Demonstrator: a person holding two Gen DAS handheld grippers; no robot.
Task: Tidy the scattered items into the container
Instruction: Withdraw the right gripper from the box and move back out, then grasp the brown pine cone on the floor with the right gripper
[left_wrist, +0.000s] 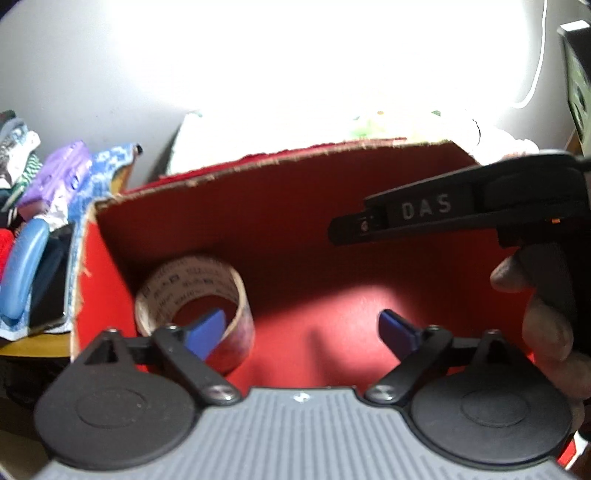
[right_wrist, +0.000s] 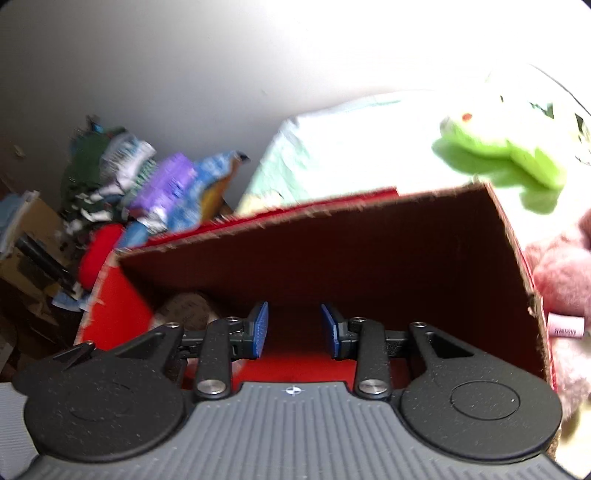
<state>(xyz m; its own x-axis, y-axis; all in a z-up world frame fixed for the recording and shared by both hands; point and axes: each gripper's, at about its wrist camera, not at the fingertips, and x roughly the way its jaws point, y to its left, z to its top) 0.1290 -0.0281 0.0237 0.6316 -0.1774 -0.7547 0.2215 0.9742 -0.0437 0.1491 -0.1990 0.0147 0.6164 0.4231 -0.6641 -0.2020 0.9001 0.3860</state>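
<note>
A red cardboard box (left_wrist: 295, 206) stands open before me; it also shows in the right wrist view (right_wrist: 351, 240). A roll of tape (left_wrist: 195, 295) lies inside at its left, partly seen in the right wrist view (right_wrist: 188, 310). My left gripper (left_wrist: 301, 332) is open and empty over the box floor, its left pad in front of the roll. My right gripper (right_wrist: 294, 328) is open and empty over the box; its body (left_wrist: 461, 206) reaches in from the right in the left wrist view. A green plush toy (right_wrist: 498, 155) and a pink plush (right_wrist: 561, 280) lie outside the box to the right.
A pile of clothes and coloured packets (left_wrist: 44, 206) lies left of the box, also in the right wrist view (right_wrist: 140, 192). Pale bedding (right_wrist: 332, 147) lies behind the box. A small pink tube (right_wrist: 565, 326) rests by the pink plush. A dark box (left_wrist: 576, 81) stands at far right.
</note>
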